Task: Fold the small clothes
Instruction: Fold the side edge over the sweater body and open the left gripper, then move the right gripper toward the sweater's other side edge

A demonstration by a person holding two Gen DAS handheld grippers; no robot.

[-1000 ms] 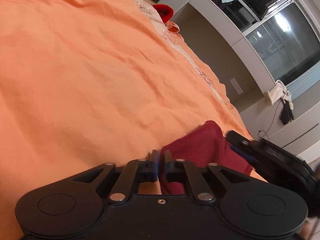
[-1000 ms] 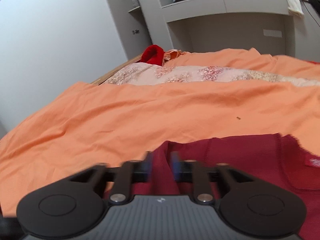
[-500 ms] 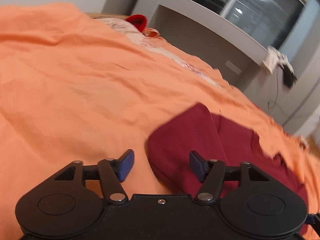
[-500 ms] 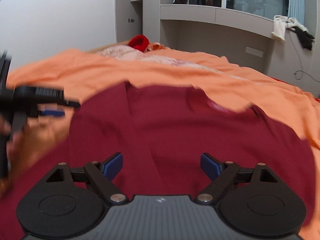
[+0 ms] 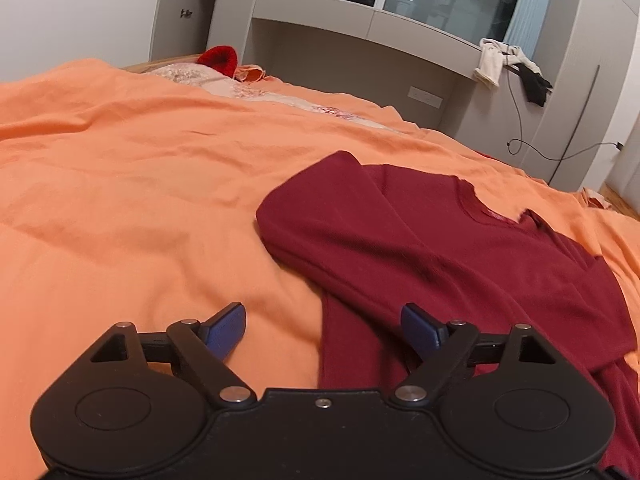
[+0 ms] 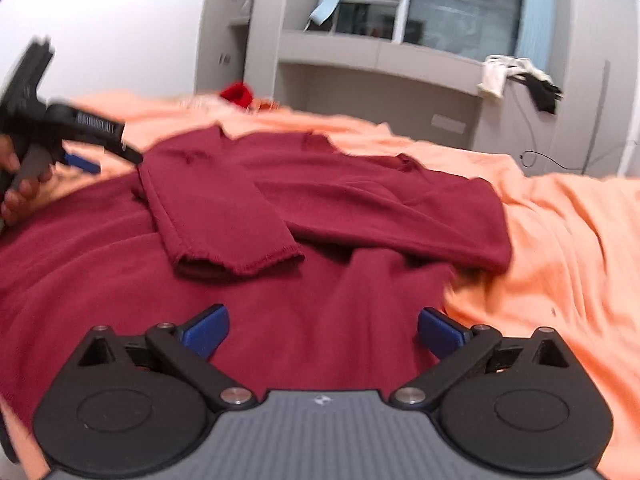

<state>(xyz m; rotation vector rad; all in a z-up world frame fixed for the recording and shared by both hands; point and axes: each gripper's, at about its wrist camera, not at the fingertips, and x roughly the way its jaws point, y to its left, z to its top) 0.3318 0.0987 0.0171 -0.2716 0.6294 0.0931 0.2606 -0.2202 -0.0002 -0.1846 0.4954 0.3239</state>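
A dark red long-sleeved top [image 5: 432,248] lies on the orange bedspread [image 5: 120,184]. In the right wrist view the top [image 6: 280,216] has both sleeves folded across its chest, one cuff [image 6: 240,264] on top. My left gripper [image 5: 324,324] is open and empty, hovering over the top's left edge. My right gripper [image 6: 322,328] is open and empty above the top's lower part. The left gripper also shows in the right wrist view [image 6: 84,160], at the far left, held in a hand.
A patterned pillow [image 5: 188,76] and a red knitted item [image 5: 218,58] lie at the head of the bed. Grey shelving [image 5: 360,24] and a window stand behind. Clothes [image 5: 508,68] and a cable [image 5: 560,152] hang at the right wall.
Both grippers were shut on the red top one second ago. They have let go, opened wide and pulled back. The sleeves now lie folded over the chest.
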